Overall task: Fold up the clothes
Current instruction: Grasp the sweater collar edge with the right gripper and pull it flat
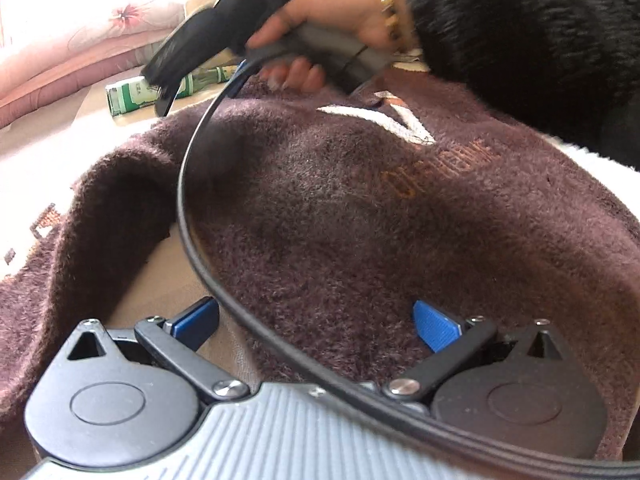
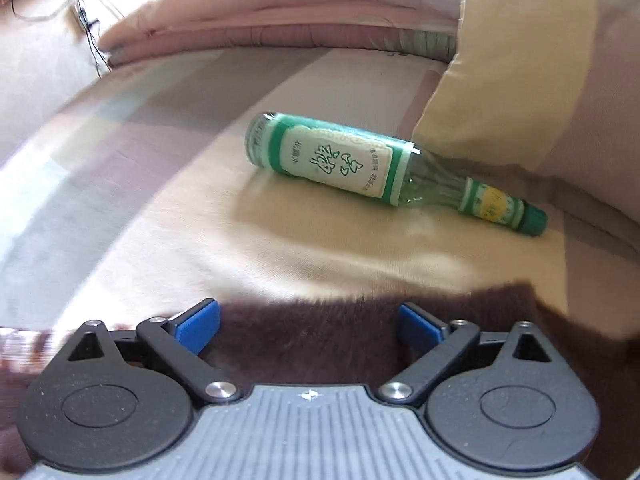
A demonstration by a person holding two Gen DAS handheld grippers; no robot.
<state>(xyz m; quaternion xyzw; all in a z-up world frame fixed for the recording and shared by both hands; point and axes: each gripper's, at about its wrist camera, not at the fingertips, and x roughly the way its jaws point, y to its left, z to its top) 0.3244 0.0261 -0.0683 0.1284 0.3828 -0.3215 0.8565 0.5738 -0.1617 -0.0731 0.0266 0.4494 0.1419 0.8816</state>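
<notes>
While the brown fuzzy sweater lies spread on the bed sheet, both tools stand above it with nothing gripped: the left gripper has its blue pads wide apart over the near part of the garment, and the right gripper is likewise spread over the far brown edge. In the left wrist view the person's hand holds the right tool's handle above the collar area, where a white V marking and orange lettering show. The knit looks soft, thick and light, likely to slump and drag rather than hold a crease, and its nap should give the pads good friction; a hold probably wants a full pinch of the doubled hem or a sleeve edge, not the flat middle. At the left a sleeve or side panel stands up in a ridge with sheet visible under it, which seems the easiest edge to take. A black cable loops across the sweater and could snag in a fold. Beyond the far edge lies a green glass bottle on its side, near but apart from the garment, with a pillow and a folded pink quilt behind it. Open sheet lies to the left of the bottle; a fold carried toward the bottle risks rolling it.
</notes>
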